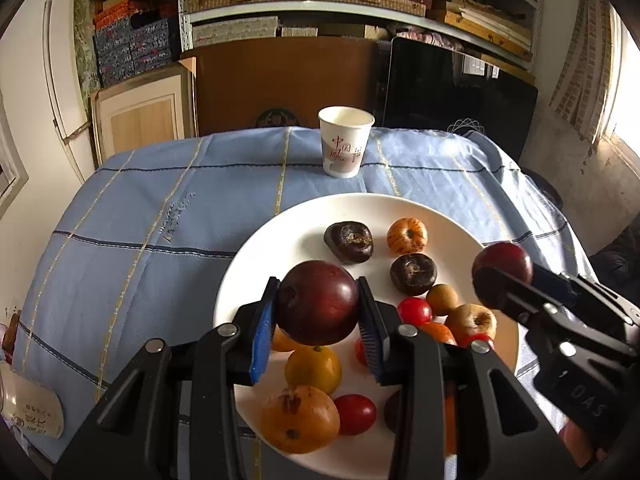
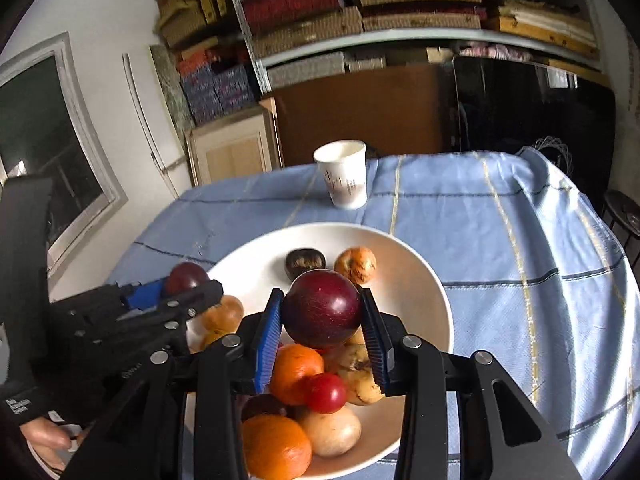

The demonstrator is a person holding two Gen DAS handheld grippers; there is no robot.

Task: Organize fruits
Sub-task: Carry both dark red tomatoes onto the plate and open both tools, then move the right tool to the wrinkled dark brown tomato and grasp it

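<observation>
Currently, the left gripper (image 1: 319, 312) has its blue-padded fingers (image 1: 262, 330) closed part-way on a dark red plum (image 1: 318, 302), pads pressing its two sides, the fruit clear of the dish below. The right gripper (image 2: 322, 322) is in the same condition: narrow opening, fingers (image 2: 267, 340) clamped on a second dark red plum (image 2: 322, 308) at its widest part. Gripping across the widest part probably keeps a round, smooth fruit from rolling out.

Both plums hang above the white plate (image 1: 256, 264), which holds the remaining fruit: two dark shrivelled fruits (image 1: 349, 241), speckled orange fruits (image 1: 407, 236), red cherry tomatoes (image 1: 414, 311) and a yellow-orange fruit (image 1: 313, 368). Picking two matching plums at once suggests sorting by kind; no destination is identifiable.

The plate rests on a blue checked cloth (image 1: 140, 248), with a paper cup (image 1: 346, 142) beyond it near the far edge.

View differences: the left wrist view shows the plate contents spread out and the right gripper from the side at right. The right wrist view shows the dish as a deeper bowl with fruit heaped at its near side, the left gripper at left, and part of a person's hand (image 2: 44, 436) below it.
</observation>
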